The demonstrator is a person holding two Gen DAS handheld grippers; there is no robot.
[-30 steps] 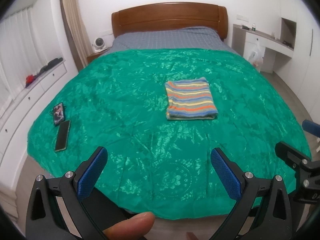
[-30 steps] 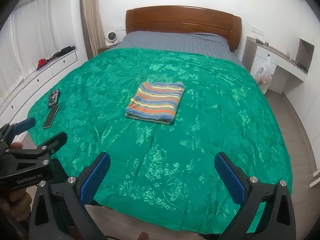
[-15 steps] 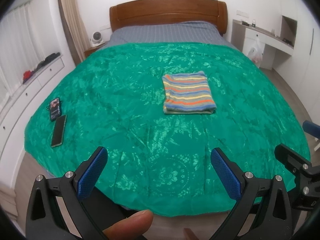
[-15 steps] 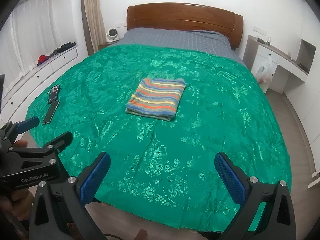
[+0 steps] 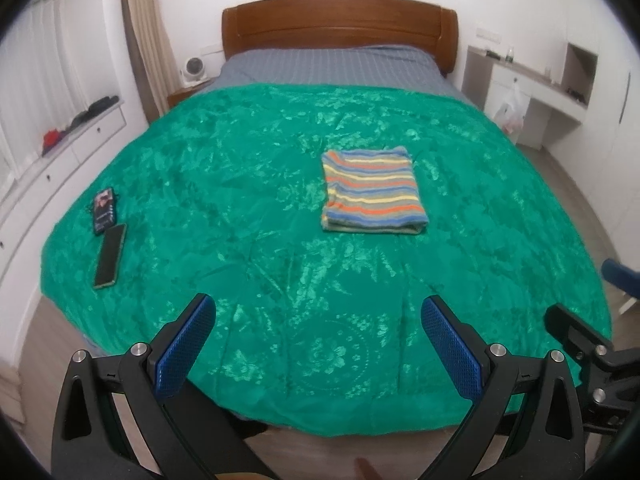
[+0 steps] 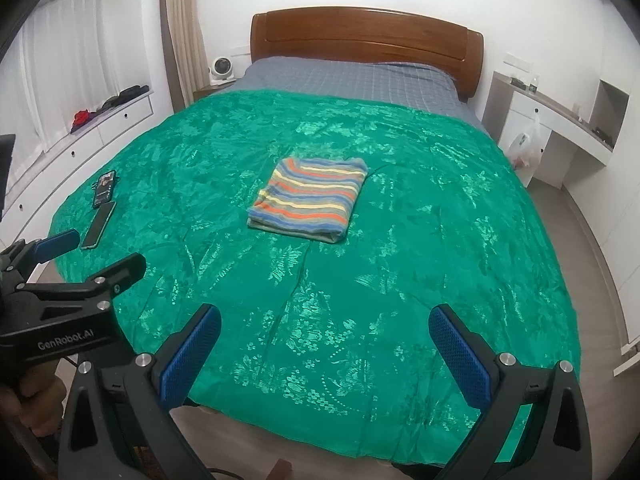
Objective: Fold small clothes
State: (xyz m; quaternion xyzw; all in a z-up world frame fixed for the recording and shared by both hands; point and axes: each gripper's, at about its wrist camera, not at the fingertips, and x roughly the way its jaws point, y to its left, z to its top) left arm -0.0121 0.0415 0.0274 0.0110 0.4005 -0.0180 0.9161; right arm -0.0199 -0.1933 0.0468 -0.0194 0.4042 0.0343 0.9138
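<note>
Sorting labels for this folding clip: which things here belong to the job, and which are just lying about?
Belongs to the job:
striped garment, folded, on the green bedspread
left gripper, jaws open
right gripper, jaws open

Just lying about:
two phones
small fan
plastic bag

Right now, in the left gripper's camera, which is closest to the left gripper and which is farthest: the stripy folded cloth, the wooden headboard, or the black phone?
1. Black phone: closest to the left gripper, at the bed's left edge.
2. Stripy folded cloth: farther up, right of the bed's middle.
3. Wooden headboard: farthest, against the back wall.
</note>
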